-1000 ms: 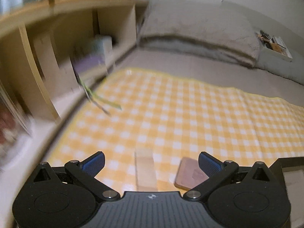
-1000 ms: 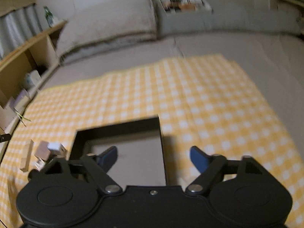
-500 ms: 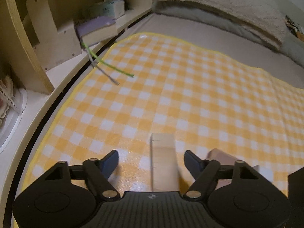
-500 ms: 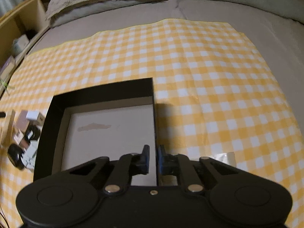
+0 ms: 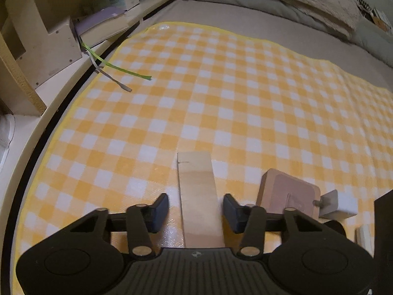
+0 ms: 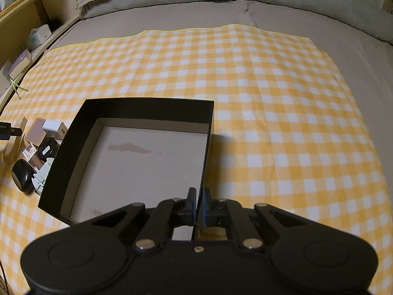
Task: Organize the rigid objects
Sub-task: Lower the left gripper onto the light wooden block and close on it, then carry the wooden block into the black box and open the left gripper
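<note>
L gripper (image 5: 196,204) has dropped over the wooden block (image 5: 197,196) on the checked cloth (image 5: 221,86) spread on the bed; its fingers (image 5: 161,206), wide a sec ago, are closing w/ the block between them, pads not yet touching. R gripper (image 6: 199,209) has shut its fingers on the near right wall of the black box (image 6: 147,110). Box looks steadied, block likely first in; other small items (image 6: 39,147) wait just left of it.

Dim, warm indoor light; your views are sharp centrally. Fisheye bends the edges, corners darken. Box (image 6: 137,113) casts a soft shadow rightward.
</note>
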`<move>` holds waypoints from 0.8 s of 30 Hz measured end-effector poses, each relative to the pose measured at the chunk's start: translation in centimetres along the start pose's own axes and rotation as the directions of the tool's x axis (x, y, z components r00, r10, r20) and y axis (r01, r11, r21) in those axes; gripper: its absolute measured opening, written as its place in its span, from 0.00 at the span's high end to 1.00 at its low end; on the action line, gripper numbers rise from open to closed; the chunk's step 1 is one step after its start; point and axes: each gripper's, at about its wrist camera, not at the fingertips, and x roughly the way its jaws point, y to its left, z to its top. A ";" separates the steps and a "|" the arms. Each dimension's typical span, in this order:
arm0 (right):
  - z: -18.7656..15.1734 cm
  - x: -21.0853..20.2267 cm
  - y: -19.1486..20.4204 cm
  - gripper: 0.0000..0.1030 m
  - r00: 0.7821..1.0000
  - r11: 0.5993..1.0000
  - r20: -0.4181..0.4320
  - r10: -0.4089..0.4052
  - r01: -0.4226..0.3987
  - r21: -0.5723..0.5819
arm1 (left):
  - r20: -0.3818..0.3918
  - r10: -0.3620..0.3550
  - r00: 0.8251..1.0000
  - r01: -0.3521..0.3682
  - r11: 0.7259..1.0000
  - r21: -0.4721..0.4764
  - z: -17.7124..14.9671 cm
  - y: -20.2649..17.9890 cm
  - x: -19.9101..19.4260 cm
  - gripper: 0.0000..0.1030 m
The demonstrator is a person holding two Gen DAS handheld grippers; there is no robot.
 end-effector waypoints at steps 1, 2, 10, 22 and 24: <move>-0.1 0.1 0.0 0.95 1.000 1.000 0.001 0.001 -0.001 0.001 | -0.004 0.005 1.000 -0.005 1.000 0.007 0.0 -0.2 0.0 0.58; -0.1 0.0 0.1 0.95 1.000 1.000 0.003 0.002 -0.002 0.000 | -0.008 0.014 1.000 -0.014 1.000 0.012 0.0 -0.2 0.1 0.62; 0.4 0.6 -0.4 0.95 1.000 1.000 0.002 0.012 -0.012 0.009 | -0.011 -0.042 0.999 0.042 0.999 0.005 -0.4 0.4 -0.1 0.65; 0.7 1.1 0.1 0.95 1.000 1.000 -0.009 -0.015 0.015 -0.015 | 0.042 -0.171 0.984 0.172 0.984 -0.037 -1.1 0.3 -4.2 0.67; 0.7 1.0 0.1 0.95 1.000 1.000 -0.008 -0.014 0.014 -0.015 | 0.051 -0.183 0.982 0.184 0.983 -0.025 -1.3 -0.3 -4.6 0.67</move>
